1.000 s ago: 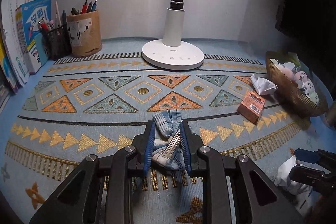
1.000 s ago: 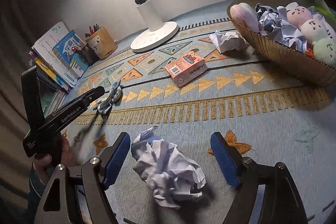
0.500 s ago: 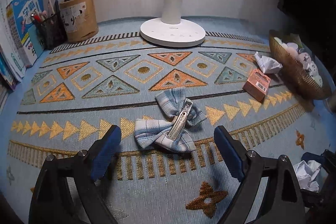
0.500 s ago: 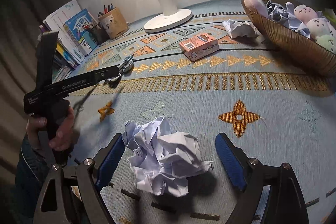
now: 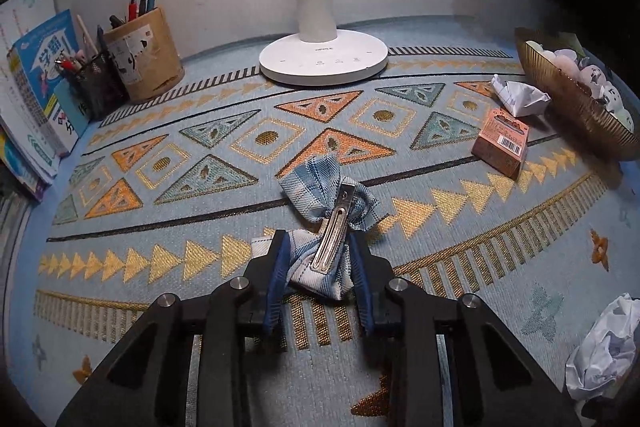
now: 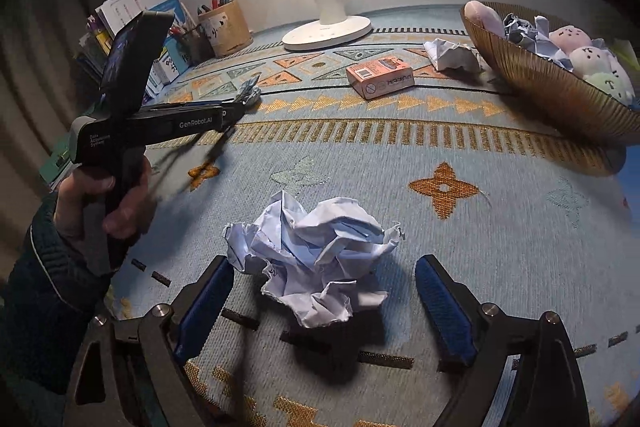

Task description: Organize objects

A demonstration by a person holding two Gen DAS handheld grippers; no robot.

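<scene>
Reclosing left jaws pinch the plaid bow clip (image 5: 320, 227); "GenRobot.AI" left gripper (image 6: 240, 103); right jaws widening around crumpled paper (image 6: 316, 259).

Opening tool (image 6: 324, 291) straddles crumpled paper (image 6: 316, 259).

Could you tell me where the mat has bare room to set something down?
Bare mat lies between the pen holder and the plaid bow clip, also between lamp base and clip. It is crowded by the basket: orange box, crumpled paper.
</scene>
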